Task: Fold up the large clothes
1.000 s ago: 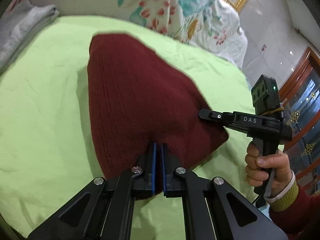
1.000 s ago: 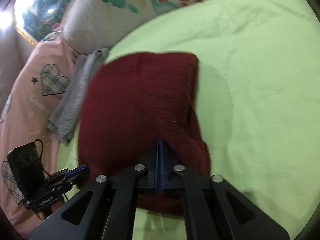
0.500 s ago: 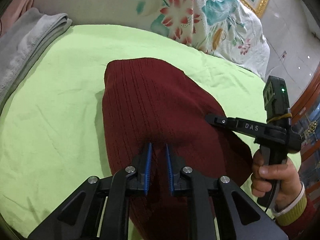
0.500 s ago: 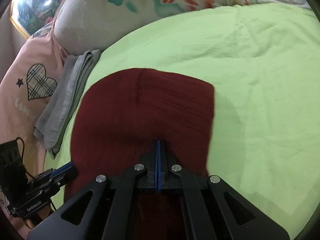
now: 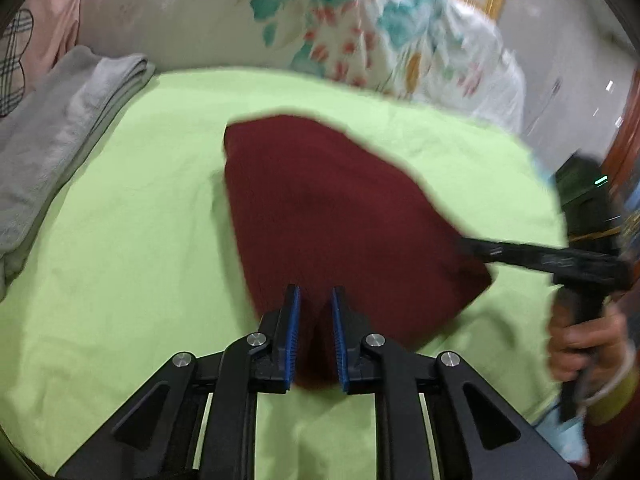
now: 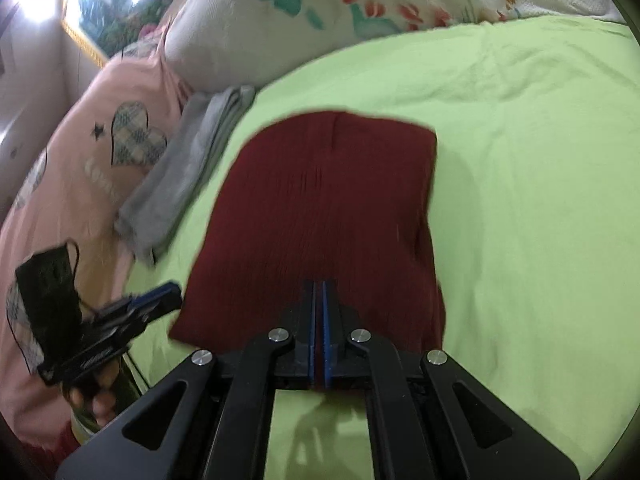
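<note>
A dark red knit sweater (image 5: 328,208) lies folded on the green bedsheet (image 5: 120,260), seen also in the right wrist view as the sweater (image 6: 328,208). My left gripper (image 5: 315,290) is open a little at the sweater's near corner; cloth shows in the gap, with neither pad visibly pressing it. The right wrist view shows this left gripper (image 6: 168,294) just off the sweater's left edge. My right gripper (image 6: 319,282) is shut on the sweater's near edge, a red sliver showing between the blue pads. From the left wrist view the right gripper (image 5: 468,244) reaches the sweater's right corner.
A folded grey cloth (image 5: 60,132) lies at the sheet's left edge. A floral pillow (image 5: 320,20) lines the far side and a pink quilt with a plaid heart (image 6: 80,160) sits left. Open green sheet (image 6: 520,200) spreads to the right. A hand (image 5: 580,344) grips the right handle.
My left gripper's jaws have parted from shut. The sweater has gone from a lifted, bunched shape to lying flatter on the sheet. The right gripper stays clamped on its edge.
</note>
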`<state>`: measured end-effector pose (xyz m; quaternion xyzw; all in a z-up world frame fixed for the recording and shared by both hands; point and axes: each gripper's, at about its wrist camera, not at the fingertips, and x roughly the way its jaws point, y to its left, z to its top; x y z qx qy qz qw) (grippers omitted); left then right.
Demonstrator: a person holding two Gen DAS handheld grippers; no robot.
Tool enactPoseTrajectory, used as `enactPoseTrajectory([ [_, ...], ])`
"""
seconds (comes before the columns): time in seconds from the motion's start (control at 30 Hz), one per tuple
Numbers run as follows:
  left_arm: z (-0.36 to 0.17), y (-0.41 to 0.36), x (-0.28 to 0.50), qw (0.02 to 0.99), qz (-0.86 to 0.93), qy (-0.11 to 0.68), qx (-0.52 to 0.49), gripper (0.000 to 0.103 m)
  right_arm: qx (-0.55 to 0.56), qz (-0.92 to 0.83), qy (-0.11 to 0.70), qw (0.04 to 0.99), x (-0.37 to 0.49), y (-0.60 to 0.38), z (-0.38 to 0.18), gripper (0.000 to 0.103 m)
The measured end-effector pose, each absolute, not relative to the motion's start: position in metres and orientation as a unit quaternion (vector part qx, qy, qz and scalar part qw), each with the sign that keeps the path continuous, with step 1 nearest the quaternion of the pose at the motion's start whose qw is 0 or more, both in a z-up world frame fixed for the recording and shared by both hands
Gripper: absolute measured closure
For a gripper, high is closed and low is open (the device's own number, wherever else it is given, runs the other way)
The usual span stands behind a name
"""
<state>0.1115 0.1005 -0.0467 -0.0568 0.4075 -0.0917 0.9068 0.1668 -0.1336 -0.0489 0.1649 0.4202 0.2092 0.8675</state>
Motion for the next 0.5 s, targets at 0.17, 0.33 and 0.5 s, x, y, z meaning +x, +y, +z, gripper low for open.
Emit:
enactPoseTrajectory([
  [0.17, -0.057, 0.102, 0.107, 0.91, -0.087, 0.399, -0.071, 0.084, 0.125, 0.155, 0.452, 0.87, 0.16, -0.139, -0.084, 0.103],
  [0.33, -0.064, 0.095, 0.106, 0.913, -0.073, 0.398, -0.047, 0.083, 0.145, 0.149, 0.45, 0.869, 0.162, -0.145, -0.088, 0.103],
  [0.5, -0.067, 0.094, 0.105, 0.915, -0.062, 0.396, -0.044, 0.083, 0.158, 0.15, 0.448, 0.867, 0.161, -0.147, -0.088, 0.103],
])
